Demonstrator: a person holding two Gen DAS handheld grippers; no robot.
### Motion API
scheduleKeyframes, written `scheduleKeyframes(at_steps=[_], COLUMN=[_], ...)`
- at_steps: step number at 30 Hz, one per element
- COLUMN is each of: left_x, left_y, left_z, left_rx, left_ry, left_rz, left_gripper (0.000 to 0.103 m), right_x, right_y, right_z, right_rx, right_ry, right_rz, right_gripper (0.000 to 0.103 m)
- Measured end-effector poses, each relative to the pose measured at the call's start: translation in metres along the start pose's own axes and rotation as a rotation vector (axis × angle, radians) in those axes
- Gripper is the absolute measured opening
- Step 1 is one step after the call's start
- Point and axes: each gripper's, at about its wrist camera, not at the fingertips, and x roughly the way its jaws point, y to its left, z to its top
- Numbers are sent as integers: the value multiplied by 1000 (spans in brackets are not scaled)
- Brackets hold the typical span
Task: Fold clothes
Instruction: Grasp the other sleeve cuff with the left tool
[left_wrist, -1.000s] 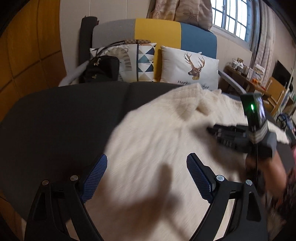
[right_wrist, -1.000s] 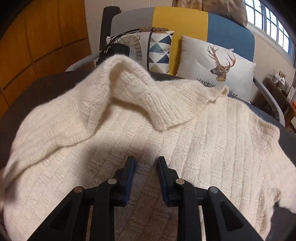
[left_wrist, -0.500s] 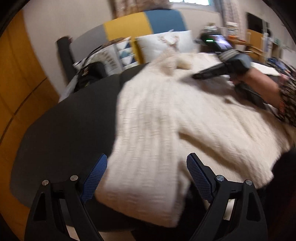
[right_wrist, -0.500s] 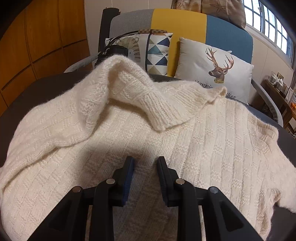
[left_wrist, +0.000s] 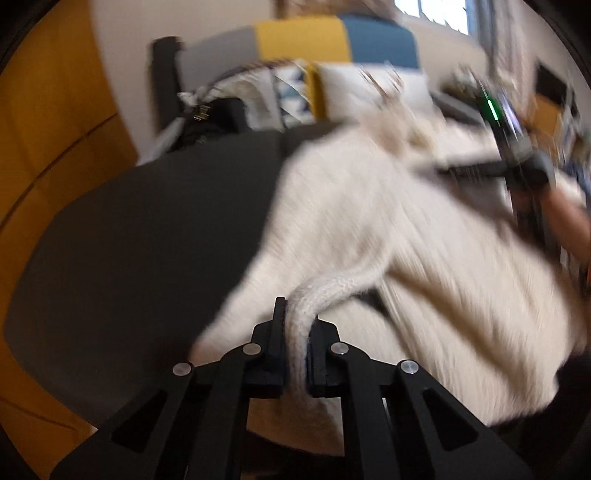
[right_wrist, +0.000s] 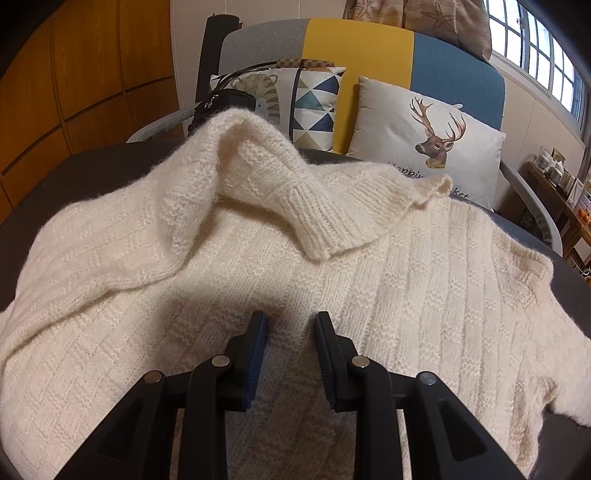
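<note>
- left gripper (left_wrist: 294, 341): jaws just closed, clamped on a sweater (left_wrist: 424, 258) edge
- right gripper (right_wrist: 290, 334): jaws narrowly apart, pinching a sweater fold
- sweater on dark counter (left_wrist: 147, 229)

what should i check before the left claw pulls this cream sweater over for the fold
1. Left claw shut on cream knitted sweater edge: ok; it has just closed on it.
2. Right claw pinning the sweater: cannot tell; fabric lies between its part-open jaws.
3. Sweater flat: not ok; a ribbed fold is bunched at the far side.
4. Dark round table free beside the sweater: ok.
5. Left view sharp: not ok; blurred.
</note>
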Motion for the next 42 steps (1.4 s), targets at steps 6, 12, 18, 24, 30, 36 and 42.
scheduleKeyframes(at_steps=[6,12,18,24,30,36,42], left_x=[-7,2,36,68,101,123,152], left_y=[34,71,116,131,156,174,189], left_z=[32,78,118,145,172,186,195], left_rx=[-106,-99,-204,-229,-269,-303,-284], left_ry=[-69,-99,-57,-46,-42,-62,-43], left_rz=[-12,37,26,37,104,164,233], left_gripper=[7,7,7,7,7,7,8], right_x=[0,-1,0,-1,-1,0,0], right_y=[-2,-3,-4,-3,-2,-5,-7], right_z=[0,0,2,3,3,5,6], right_rx=[-1,-3,-6,-5,-9,-3,-8], right_ry=[0,0,-2,-5,-10,-11,-12], right_rz=[0,-2,-8,-11,-18,-13,-15], right_gripper=[26,26,26,26,26,27,27])
